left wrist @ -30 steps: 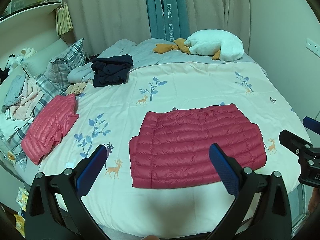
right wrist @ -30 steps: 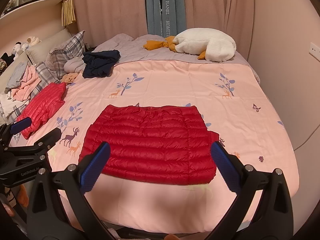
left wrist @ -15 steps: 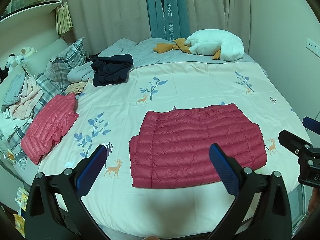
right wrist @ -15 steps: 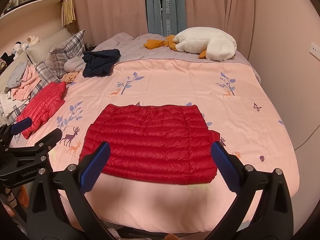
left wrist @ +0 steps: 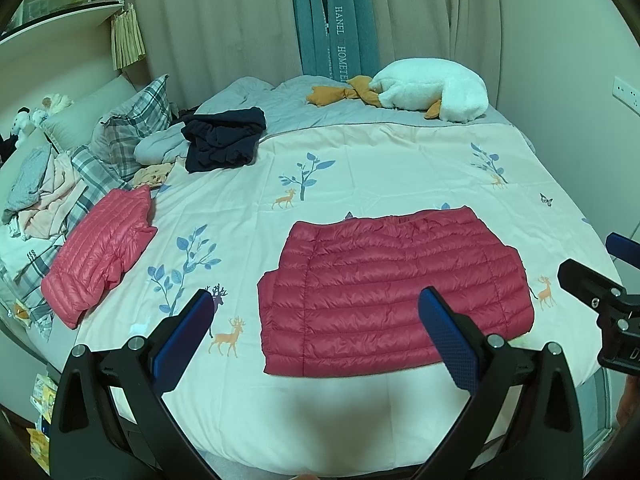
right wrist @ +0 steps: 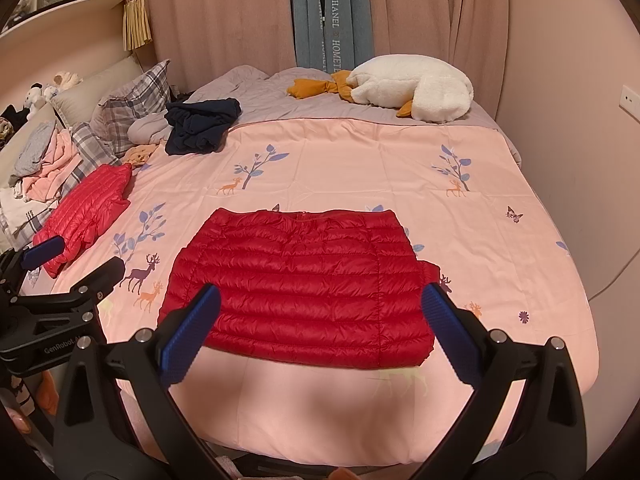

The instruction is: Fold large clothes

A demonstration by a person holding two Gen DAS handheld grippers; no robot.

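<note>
1. The bed (left wrist: 360,160), under a pale quilt printed with deer and leafy sprigs, fills the room.
2. A red puffer jacket (left wrist: 396,292) lies folded flat near the bed's front edge (a neat rectangle).
3. A second pink puffer jacket (left wrist: 100,256) rests at the bed's left side.
4. The left gripper (left wrist: 316,334) and right gripper (right wrist: 320,330) hover above the bed's front edge, jaws spread wide, holding nothing.
</note>
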